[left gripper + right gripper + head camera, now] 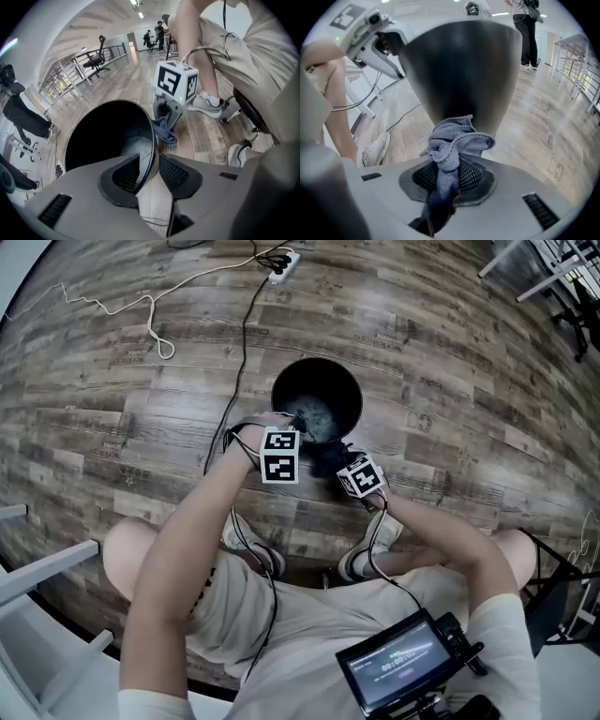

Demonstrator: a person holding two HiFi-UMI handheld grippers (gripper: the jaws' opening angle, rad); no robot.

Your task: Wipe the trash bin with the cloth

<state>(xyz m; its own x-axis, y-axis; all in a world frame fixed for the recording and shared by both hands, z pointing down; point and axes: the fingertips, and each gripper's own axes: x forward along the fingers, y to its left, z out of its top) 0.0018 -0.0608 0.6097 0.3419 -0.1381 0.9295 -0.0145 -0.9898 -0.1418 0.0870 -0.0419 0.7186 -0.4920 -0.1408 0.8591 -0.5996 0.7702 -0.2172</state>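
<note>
The right gripper (450,164) is clamped on a bunched blue-grey woven cloth (457,140); its jaws are nearly together, with the fabric pinched between the mesh pads and a tail of it hanging back between them. The free wad of the cloth is pressed against the outer wall of a black round plastic trash bin (464,70), low on the side nearest the person.

The left gripper (150,164) is held with its jaws moderately apart and the bin's thin rim (151,136) standing between them, one pad inside the bin and one outside. A gap is seen between the outer pad and the wall, so the rim is not pinched.

In the head view both grippers (292,420) (326,457) are set at the near edge of the bin (317,360). The bin stands upright on the grey-brown wood-plank floor (450,399), its long axis vertical, its open mouth facing up and its body narrowing toward the base.

Farther off, a white cable (150,315) is laid across the floor.
</note>
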